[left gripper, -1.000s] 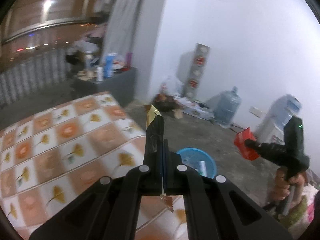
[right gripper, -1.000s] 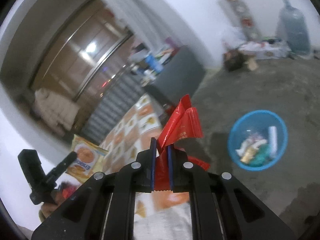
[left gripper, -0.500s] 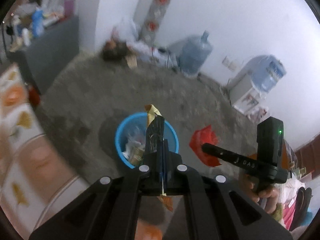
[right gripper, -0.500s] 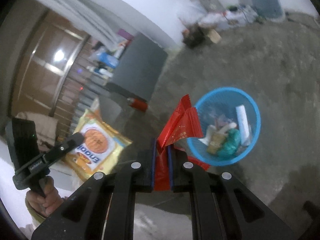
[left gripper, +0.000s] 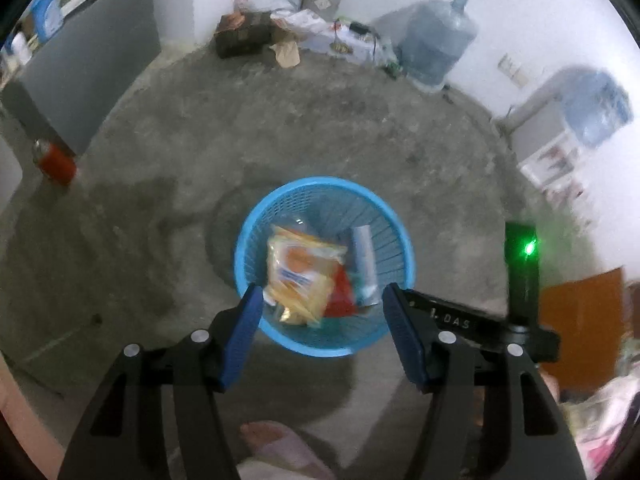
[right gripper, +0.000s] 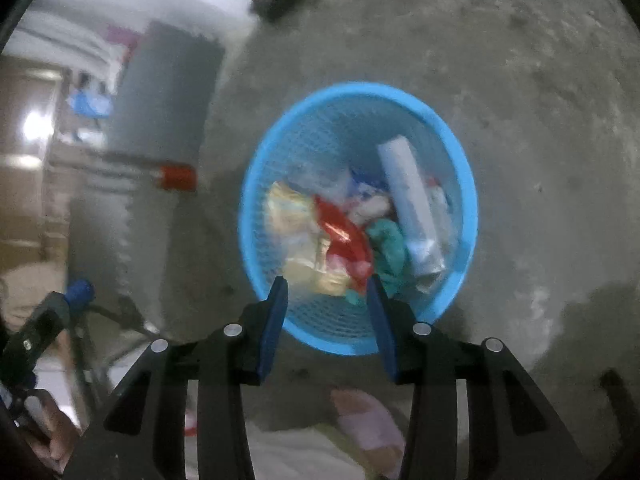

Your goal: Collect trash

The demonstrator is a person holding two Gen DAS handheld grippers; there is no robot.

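On the concrete floor (left gripper: 280,120) sits the blue basket (left gripper: 400,240), holding a light, crinkly yellow snack bag (left gripper: 300,268) and slippery red wrapper (right gripper: 344,236); pinch edges. Left gripper (left gripper: 322,312) and right gripper (right gripper: 326,300) are opening, nothing between the pads

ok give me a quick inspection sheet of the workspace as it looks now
surface: bare grey concrete floor, stained.
job's things: blue basket on the floor, holding a yellow snack bag, red wrapper, white tube, teal scrap.
clutter: red can by a grey cabinet; boxes and bags along the wall.
grippers: left gripper and right gripper above the basket, jaws opening, nothing between the fingers.
cables: thin wires near the water jug.
surroundings: white wall, water dispenser.
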